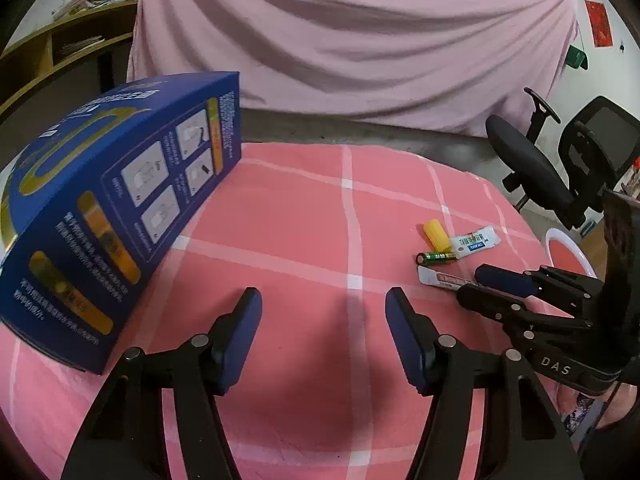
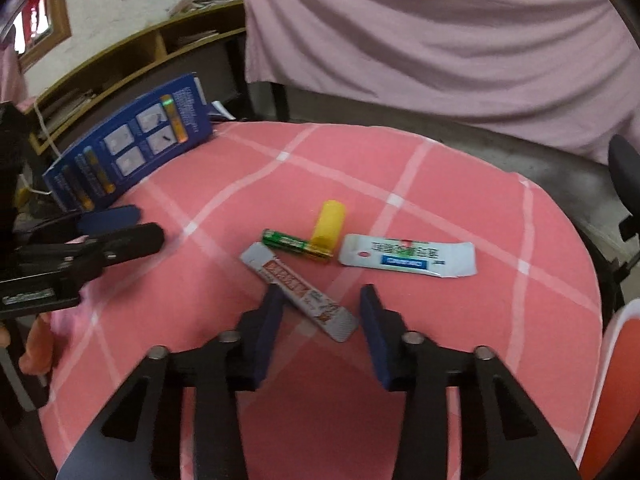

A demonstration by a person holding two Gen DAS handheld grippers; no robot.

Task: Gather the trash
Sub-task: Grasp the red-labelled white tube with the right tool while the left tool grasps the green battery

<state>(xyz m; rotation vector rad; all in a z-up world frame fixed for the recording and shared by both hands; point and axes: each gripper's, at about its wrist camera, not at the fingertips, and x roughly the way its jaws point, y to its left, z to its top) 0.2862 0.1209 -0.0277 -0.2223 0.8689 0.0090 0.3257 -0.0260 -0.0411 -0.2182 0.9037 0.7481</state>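
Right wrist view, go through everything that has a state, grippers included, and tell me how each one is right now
Right gripper: open, jaws astride the near end of the silver sachet.
Left gripper: open, empty.
Silver sachet: flat, ungrasped.
White sachet: flat, right end torn open.
Green battery: on its side.
Yellow cap: on its side, touching the battery.
Blue box: closed, standing.

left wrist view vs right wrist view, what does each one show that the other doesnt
Only the left wrist view shows the blue box's top face, the office chair's backrest and a red paper on the wall.

Only the right wrist view shows the silver packet full length between the open right gripper, and a framed picture.

Both show the pink checked cloth, yellow cap, green battery, white packet, shelf, pink curtain and the open left gripper.
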